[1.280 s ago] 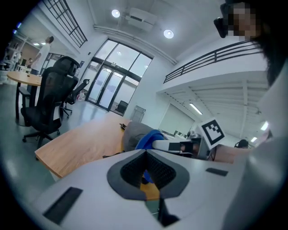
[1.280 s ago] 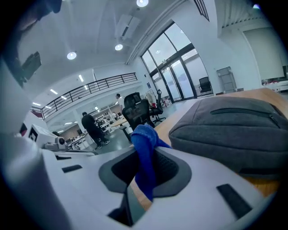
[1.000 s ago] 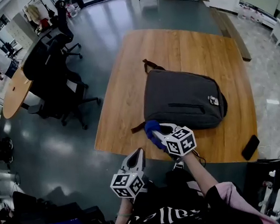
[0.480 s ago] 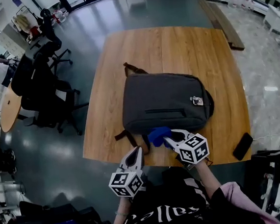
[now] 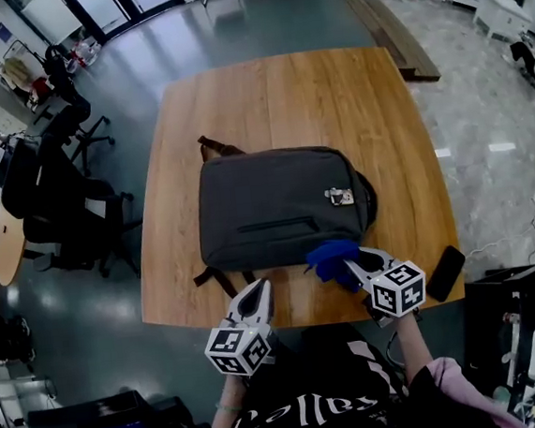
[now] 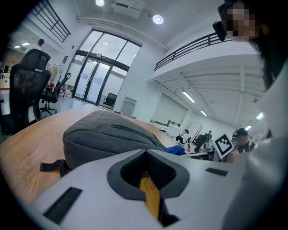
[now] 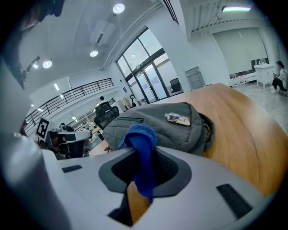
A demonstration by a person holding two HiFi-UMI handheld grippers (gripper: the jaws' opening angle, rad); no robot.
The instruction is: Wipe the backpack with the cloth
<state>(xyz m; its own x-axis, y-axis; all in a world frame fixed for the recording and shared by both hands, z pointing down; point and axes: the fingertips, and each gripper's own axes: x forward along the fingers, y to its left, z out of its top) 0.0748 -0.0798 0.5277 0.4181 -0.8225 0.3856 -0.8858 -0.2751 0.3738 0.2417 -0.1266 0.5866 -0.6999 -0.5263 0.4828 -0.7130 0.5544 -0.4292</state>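
Grey backpack (image 5: 281, 207) lies flat mid-table on the wooden table (image 5: 283, 84) in the head view, straps trailing off its left end. Right gripper (image 5: 352, 264) sits at the pack's near right edge with the blue cloth (image 5: 333, 257) bunched at its tip; can't tell whether the cloth touches the fabric. Left gripper (image 5: 257, 299) is over the near table edge, just short of the pack. Black phone (image 5: 445, 273) is at the near right corner, office chairs (image 5: 59, 195) off to the left. Left gripper view: jaws together, nothing between them, pack straight ahead. Right gripper view: jaws clamped on the cloth, which folds up over the tips; the pack lies beyond with a small tag (image 7: 177, 118) on top.
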